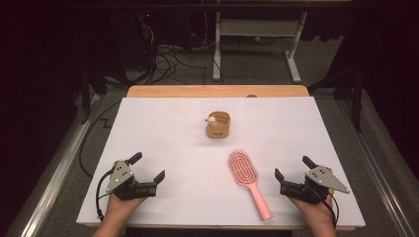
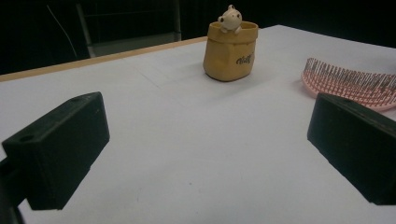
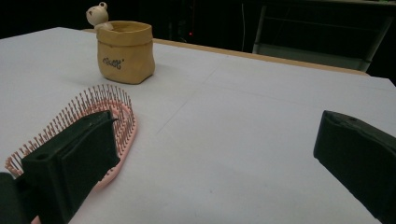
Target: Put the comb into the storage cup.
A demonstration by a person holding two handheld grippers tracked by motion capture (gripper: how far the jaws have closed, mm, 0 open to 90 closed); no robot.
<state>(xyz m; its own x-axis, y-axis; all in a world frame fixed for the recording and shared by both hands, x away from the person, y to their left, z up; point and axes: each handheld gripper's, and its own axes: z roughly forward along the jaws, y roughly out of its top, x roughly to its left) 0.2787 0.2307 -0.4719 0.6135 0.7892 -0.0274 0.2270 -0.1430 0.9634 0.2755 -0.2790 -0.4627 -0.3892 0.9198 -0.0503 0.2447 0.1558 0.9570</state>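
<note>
A pink hairbrush (image 1: 245, 177) lies bristles up on the white table, handle toward the front edge; its head shows in the left gripper view (image 2: 348, 81) and the right gripper view (image 3: 93, 116). Behind it stands a small tan pouch-shaped cup (image 1: 218, 125) with a little bear figure on its rim (image 2: 231, 49) (image 3: 125, 51). My left gripper (image 1: 146, 168) rests open at the front left, nothing between its jaws. My right gripper (image 1: 292, 168) rests open at the front right, just right of the brush handle, jaws wide and bare.
The white sheet (image 1: 163, 128) covers the wooden table (image 1: 217, 91). Beyond the far edge are a desk frame (image 1: 257, 44) and loose cables (image 1: 168, 59) on the dark floor.
</note>
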